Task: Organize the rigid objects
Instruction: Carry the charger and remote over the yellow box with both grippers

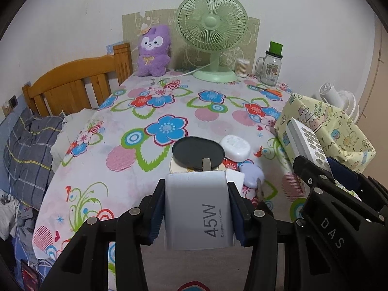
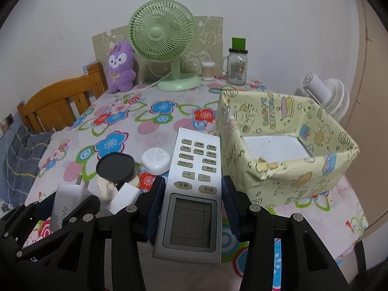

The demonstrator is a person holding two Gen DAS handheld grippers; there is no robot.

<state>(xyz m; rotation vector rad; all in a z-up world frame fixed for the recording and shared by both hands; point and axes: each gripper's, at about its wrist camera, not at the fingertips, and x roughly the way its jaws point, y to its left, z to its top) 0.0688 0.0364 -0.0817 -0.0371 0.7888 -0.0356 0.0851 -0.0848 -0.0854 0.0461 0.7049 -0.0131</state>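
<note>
1. Between the fingers of the left gripper (image 1: 197,208) sits a white charger (image 1: 199,209) marked "45W", clamped from both sides by the blue pads (image 1: 156,214); its metal prong points forward, toward the table's middle.
2. The right gripper (image 2: 191,208) is clamped on a grey remote (image 2: 194,194), screen end near the camera and button end pointing away (the keypad faces up).
3. Both held things hang over the near edge of the table (image 1: 101,169), which is covered by a flowered cloth.
4. Just ahead of the charger lies a small cluster: a black disc (image 1: 197,152) resting on a cream round thing, a white oval case (image 1: 235,147) just beside it on the right, and a pale lilac thing (image 1: 251,173) nearer the gripper.
5. From the right wrist view, a yellow box (image 2: 286,169) wrapped in cartoon paper stands on the table just right of the remote, open at the top, with a white floor showing inside.
6. At the far edge stand a green fan (image 1: 212,34), a purple plush (image 1: 153,51) to its left, a cotton-swab tub (image 1: 242,67) and a glass mug (image 1: 269,69) with a green lid to its right.
7. Left of the table a wooden headboard (image 1: 72,84) and plaid bedding (image 1: 26,150) show; a white fan (image 2: 325,97) stands behind the box.
</note>
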